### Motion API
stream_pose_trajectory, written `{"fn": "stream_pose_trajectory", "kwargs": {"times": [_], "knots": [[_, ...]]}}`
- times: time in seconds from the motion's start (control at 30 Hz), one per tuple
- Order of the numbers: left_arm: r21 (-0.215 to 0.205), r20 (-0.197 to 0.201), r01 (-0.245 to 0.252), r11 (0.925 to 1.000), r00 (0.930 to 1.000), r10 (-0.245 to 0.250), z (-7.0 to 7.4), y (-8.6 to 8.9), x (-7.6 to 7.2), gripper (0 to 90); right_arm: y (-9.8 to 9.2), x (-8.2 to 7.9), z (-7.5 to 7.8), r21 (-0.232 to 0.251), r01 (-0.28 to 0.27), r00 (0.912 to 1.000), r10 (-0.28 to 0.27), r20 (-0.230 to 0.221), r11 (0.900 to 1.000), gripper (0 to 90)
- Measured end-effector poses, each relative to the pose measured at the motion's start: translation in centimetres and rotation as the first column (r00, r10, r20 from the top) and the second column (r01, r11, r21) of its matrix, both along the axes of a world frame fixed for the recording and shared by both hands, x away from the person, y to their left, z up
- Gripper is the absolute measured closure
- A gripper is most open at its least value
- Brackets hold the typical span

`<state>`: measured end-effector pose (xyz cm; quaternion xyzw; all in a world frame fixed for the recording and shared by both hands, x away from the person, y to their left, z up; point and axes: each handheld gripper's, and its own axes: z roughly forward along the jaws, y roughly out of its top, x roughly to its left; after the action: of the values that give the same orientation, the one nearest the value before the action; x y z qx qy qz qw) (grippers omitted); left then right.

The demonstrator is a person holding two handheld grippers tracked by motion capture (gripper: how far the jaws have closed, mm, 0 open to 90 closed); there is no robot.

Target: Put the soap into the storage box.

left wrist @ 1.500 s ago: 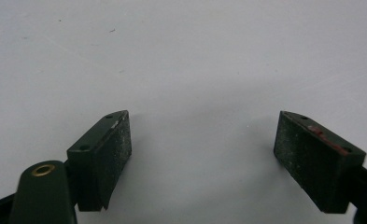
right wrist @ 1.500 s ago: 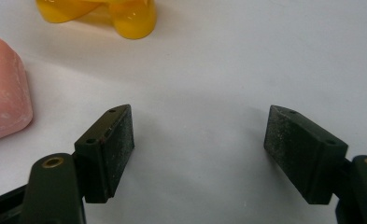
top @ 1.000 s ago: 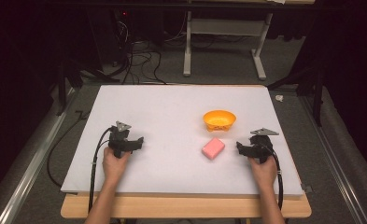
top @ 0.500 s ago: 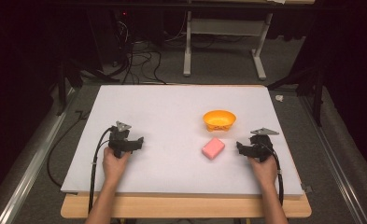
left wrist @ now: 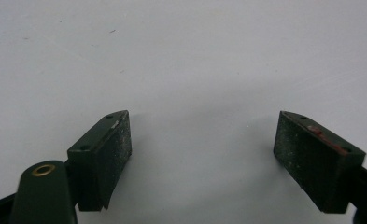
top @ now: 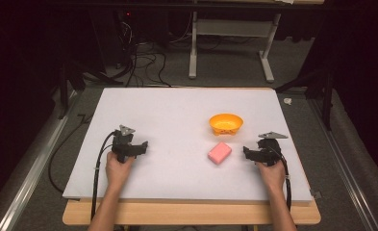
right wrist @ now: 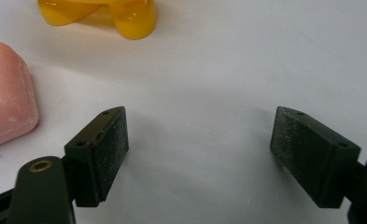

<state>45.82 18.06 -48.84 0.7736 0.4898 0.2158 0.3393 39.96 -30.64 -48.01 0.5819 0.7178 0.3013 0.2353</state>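
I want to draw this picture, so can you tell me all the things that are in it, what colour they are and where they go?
Bowl: one, orange-yellow, right of the middle of the board, on the far side of the soap.
Soap bar: one, pink, lying flat just nearer than the bowl, apart from it.
Board: one, white, covering the wooden table.
Table edge: one, light wood, along the near side.
Cables: several, black, on the grey floor beyond the board.
Stand legs: white, on the floor at the back.
Left gripper: one, black, jaws open, near left of the board, holding nothing.
Right gripper: one, black, jaws open, just right of the soap bar, not touching it.
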Motion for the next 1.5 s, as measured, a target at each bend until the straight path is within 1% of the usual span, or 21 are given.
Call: {"fn": "stream_pose_trajectory", "kwargs": {"times": [0.13, 0.17, 0.43, 0.47, 0.63, 0.67, 0.8, 0.87, 1.03, 1.2, 1.23, 1.27, 1.3, 1.37, 1.43, 1.47, 1.5], "knots": [[0.001, 0.0, 0.0, 1.0, 1.0, 0.0, 0.0, 0.0, 0.0, 19.7, -0.2, -0.3, 0.3, 0.014, -0.004, 0.9999, 0.004, 0.011, 1.0, 19.4], [0.001, 0.0, 0.0, 1.0, 1.0, 0.0, 0.0, 0.0, 0.0, 19.7, -0.3, -0.6, 0.6, 0.018, -0.01, 0.9996, 0.01, 0.025, 1.0, 19.4], [0.001, 0.001, 0.0, 1.0, 1.0, 0.0, 0.0, 0.0, 0.0, 19.7, -0.3, -1.2, 1.3, 0.038, -0.016, 0.9989, 0.014, 0.045, 0.999, 19.5], [0.001, 0.0, 0.0, 1.0, 1.0, 0.0, 0.0, 0.0, 0.0, 19.7, -0.2, -1.4, 1.4, 0.046, -0.022, 0.9985, 0.02, 0.051, 0.999, 19.5], [0.001, 0.001, 0.0, 1.0, 1.0, 0.0, 0.0, 0.0, 0.0, 19.7, 0.0, -1.8, 1.8, 0.055, -0.039, 0.9975, 0.036, 0.06, 0.998, 19.5], [0.001, 0.001, 0.0, 1.0, 1.0, 0.0, 0.0, 0.0, 0.0, 19.7, 0.2, -2.1, 1.9, 0.059, -0.047, 0.9966, 0.043, 0.07, 0.997, 19.5], [0.001, 0.0, 0.0, 1.0, 1.0, 0.0, 0.0, 0.0, 0.0, 19.7, 0.4, -2.6, 2.2, 0.064, -0.065, 0.9946, 0.06, 0.085, 0.996, 19.0], [0.001, 0.0, 0.0, 1.0, 1.0, 0.0, 0.0, 0.0, 0.0, 19.7, 0.5, -2.7, 2.3, 0.067, -0.068, 0.9945, 0.062, 0.084, 0.995, 18.8], [0.0, 0.0, 0.0, 1.0, 1.0, 0.0, 0.0, 0.0, 0.0, 19.7, 1.0, -3.2, 2.5, 0.074, -0.105, 0.9905, 0.098, 0.096, 0.992, 18.4], [0.0, -0.002, 0.0, 1.0, 1.0, 0.0, 0.0, 0.0, 0.0, 19.7, 1.5, -3.5, 2.7, 0.077, -0.124, 0.9879, 0.116, 0.103, 0.989, 18.3], [-0.001, -0.002, 0.001, 1.0, 1.0, -0.001, 0.0, 0.0, 0.0, 19.7, 1.8, -3.7, 2.8, 0.075, -0.141, 0.9852, 0.132, 0.109, 0.987, 17.7], [-0.001, -0.002, 0.001, 1.0, 1.0, -0.001, 0.0, 0.0, 0.0, 19.7, 1.8, -3.7, 2.8, 0.075, -0.141, 0.9852, 0.132, 0.109, 0.987, 17.7], [-0.001, -0.002, 0.001, 1.0, 1.0, -0.001, 0.0, 0.0, 0.0, 19.7, 2.0, -3.8, 2.9, 0.069, -0.155, 0.9827, 0.147, 0.113, 0.986, 17.1], [-0.002, -0.002, 0.001, 1.0, 1.0, -0.001, 0.0, 0.0, 0.0, 19.7, 2.2, -3.9, 2.9, 0.077, -0.159, 0.9822, 0.149, 0.114, 0.984, 16.4], [-0.002, -0.002, 0.001, 1.0, 1.0, -0.001, 0.0, 0.0, 0.0, 19.7, 2.6, -4.0, 3.0, 0.075, -0.185, 0.9765, 0.175, 0.126, 0.98, 15.2], [-0.002, -0.003, 0.001, 1.0, 1.0, -0.001, 0.0, 0.0, 0.0, 19.7, 2.8, -4.0, 3.0, 0.076, -0.189, 0.9761, 0.179, 0.124, 0.979, 15.0], [-0.002, -0.003, 0.001, 1.0, 1.0, -0.001, 0.0, 0.0, 0.0, 19.7, 2.9, -4.0, 3.0, 0.074, -0.199, 0.9736, 0.188, 0.129, 0.977, 14.9]]}}
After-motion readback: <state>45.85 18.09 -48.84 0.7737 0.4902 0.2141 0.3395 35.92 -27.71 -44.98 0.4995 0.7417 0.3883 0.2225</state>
